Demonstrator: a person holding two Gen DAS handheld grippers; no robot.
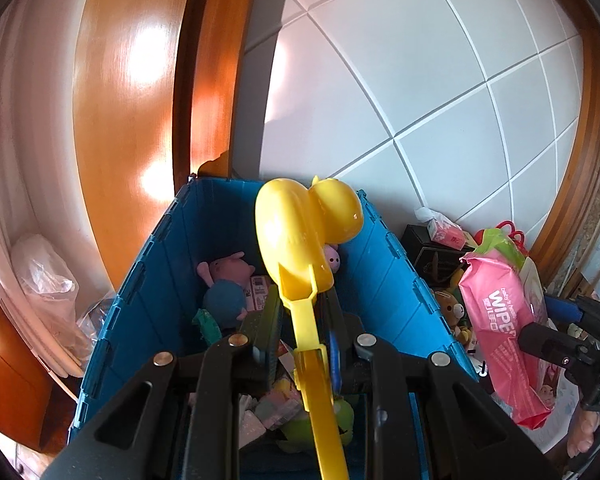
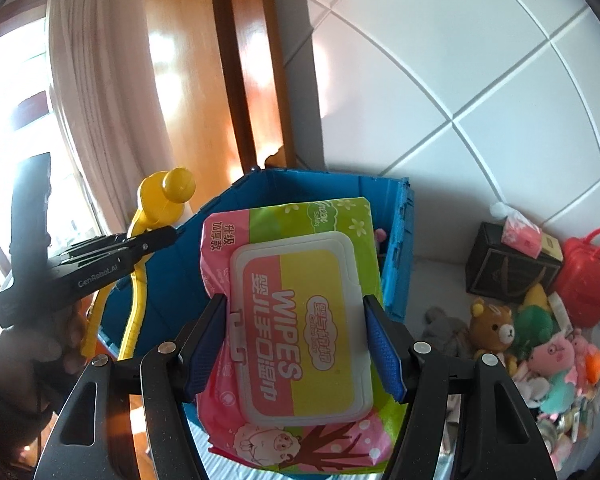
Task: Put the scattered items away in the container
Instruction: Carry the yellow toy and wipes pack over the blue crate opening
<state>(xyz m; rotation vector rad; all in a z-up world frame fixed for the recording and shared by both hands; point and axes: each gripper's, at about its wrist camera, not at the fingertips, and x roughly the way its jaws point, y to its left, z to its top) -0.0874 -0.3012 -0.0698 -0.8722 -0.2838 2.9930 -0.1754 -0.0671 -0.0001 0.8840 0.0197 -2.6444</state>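
The left wrist view showed a yellow duck-shaped snowball clamp (image 1: 300,232) held above the blue folding crate (image 1: 384,280), its two shells over the far part of the crate. The left gripper (image 1: 300,320) was closed tightly on the long yellow handle of this toy. Inside the crate lay a pink and blue plush pig (image 1: 228,284), a green plush (image 1: 332,420) and some small packets. In the right wrist view, the right gripper (image 2: 296,344) was clamped on a pack of baby wipes (image 2: 300,312), with one blue pad on each side of the white lid, and the pack hung over the near edge of the crate (image 2: 396,260). To the right of the crate, on the white surface near the tiled wall (image 2: 460,80), a pile of toys waited: a brown bear plush (image 2: 496,328), a red plastic case (image 2: 588,276) and a black box (image 2: 508,268).
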